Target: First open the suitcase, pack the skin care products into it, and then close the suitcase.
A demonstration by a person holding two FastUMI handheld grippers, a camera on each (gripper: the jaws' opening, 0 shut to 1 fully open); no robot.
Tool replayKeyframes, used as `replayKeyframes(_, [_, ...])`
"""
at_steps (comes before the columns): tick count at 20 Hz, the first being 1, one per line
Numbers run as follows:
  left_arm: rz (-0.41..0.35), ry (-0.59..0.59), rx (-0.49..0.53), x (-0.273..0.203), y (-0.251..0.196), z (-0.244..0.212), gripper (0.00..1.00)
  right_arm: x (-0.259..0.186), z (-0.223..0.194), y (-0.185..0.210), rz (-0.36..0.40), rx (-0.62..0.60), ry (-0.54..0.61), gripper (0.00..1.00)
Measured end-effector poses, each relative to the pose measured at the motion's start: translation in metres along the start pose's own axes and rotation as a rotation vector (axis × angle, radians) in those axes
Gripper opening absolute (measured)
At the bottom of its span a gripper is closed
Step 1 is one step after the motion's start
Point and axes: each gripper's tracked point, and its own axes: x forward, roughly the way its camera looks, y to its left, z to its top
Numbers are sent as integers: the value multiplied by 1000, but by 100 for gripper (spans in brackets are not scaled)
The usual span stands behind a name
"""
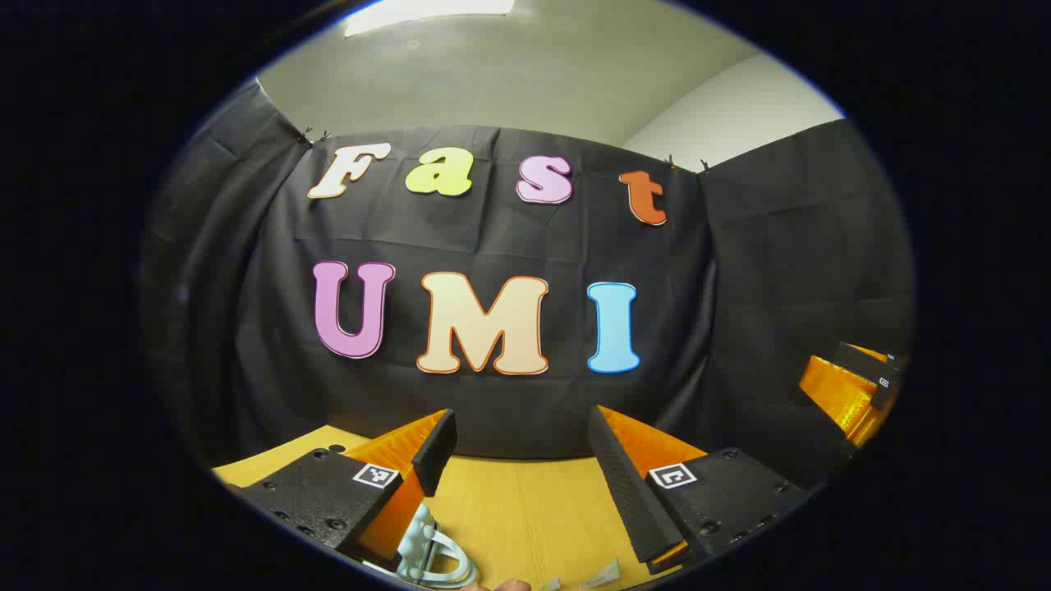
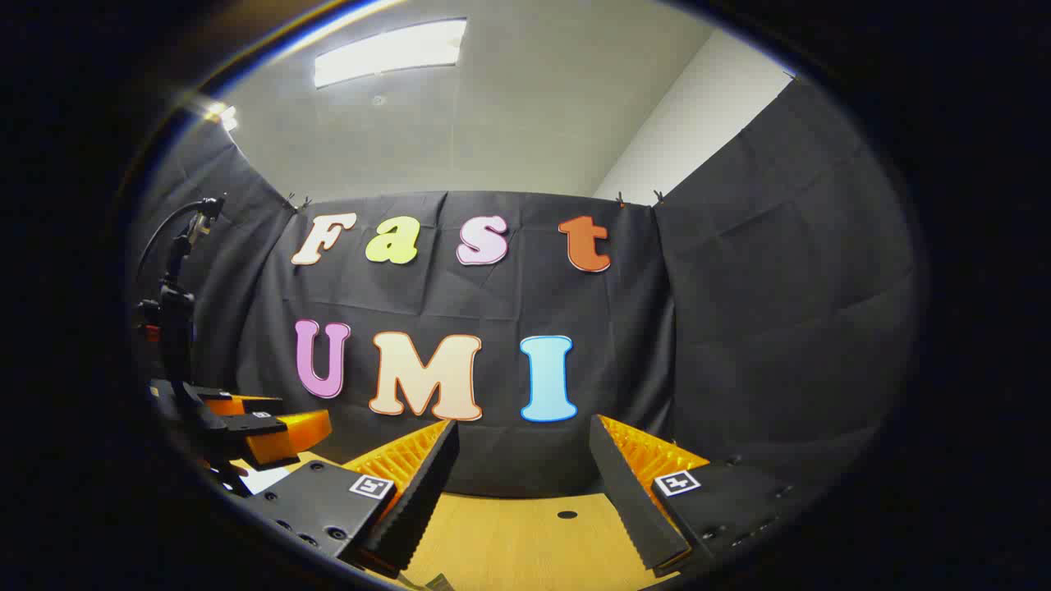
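Here, left claw [image 1: 521, 447] spread wide, holding nothing; right claw [image 2: 521, 455] likewise, above table [image 2: 525, 542].

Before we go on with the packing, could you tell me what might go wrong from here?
Both claws, left and right, stand open and point at the booth wall, so a blind descent could miss. The pale blue ringed plastic object lies right beneath the left claw's finger and could get knocked across the yellow wooden table.
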Motion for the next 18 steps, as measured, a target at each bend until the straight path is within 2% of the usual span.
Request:
replayKeyframes(3, [10, 5, 11, 0, 2, -2, 94, 2, 5, -1, -1, -4, -19, 98])
replayKeyframes(11, [39, 13, 33, -4, 0, -10, 94, 10, -15, -1, 29, 3, 31, 99])
replayKeyframes(18, [109, 43, 28, -13, 2, -24, 94, 13, -26, -22, 28, 14, 36, 99])
